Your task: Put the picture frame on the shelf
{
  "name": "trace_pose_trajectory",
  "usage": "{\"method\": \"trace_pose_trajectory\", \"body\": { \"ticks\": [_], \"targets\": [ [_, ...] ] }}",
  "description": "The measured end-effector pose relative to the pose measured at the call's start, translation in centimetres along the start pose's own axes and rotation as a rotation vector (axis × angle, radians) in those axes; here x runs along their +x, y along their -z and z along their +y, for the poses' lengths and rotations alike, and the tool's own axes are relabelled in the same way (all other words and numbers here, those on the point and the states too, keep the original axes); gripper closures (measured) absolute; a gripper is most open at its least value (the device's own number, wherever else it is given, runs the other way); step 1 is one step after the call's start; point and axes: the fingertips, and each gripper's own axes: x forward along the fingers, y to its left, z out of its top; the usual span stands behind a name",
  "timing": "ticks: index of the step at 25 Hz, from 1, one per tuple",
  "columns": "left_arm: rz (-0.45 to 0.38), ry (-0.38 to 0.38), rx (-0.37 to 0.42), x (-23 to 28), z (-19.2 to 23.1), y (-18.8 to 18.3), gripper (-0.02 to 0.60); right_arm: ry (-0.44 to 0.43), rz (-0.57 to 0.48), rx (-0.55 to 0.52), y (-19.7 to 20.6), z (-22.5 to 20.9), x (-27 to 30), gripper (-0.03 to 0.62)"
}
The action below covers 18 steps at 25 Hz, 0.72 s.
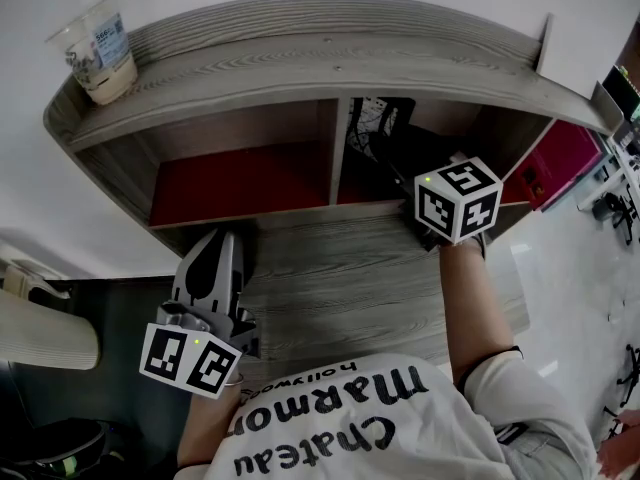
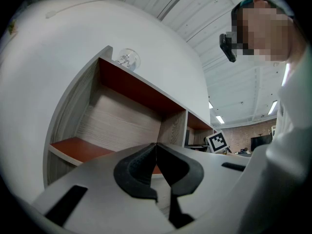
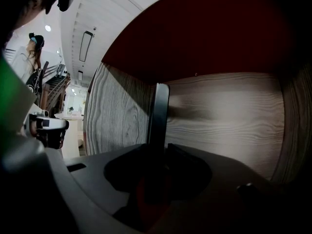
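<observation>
Standing upright in the right compartment of the grey wood-grain shelf point(image 1: 330, 63) with red boards, the slim black picture frame point(image 1: 372, 123) shows a black-and-white print. The right gripper point(image 3: 161, 155) has its jaws spread either side of the frame's edge. The left gripper point(image 2: 156, 147) has its jaws pressed together, empty.

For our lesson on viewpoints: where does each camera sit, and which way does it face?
Head view: on the head, down at shelf, left gripper, right gripper, shirt.
Left gripper view: along shut jaws into the shelf's left half; shirt beside.
Right gripper view: inside the shelf, facing the picture frame.
Shared: the shelf.
</observation>
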Motion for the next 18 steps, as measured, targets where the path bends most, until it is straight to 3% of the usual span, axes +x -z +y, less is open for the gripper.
{"method": "trace_pose_trajectory", "body": {
  "ticks": [18],
  "targets": [
    [-0.002, 0.01, 0.0, -0.1, 0.06, -0.04, 0.565, 0.01, 0.018, 0.004, 0.26, 0.07, -0.31, 0.457]
  ]
}}
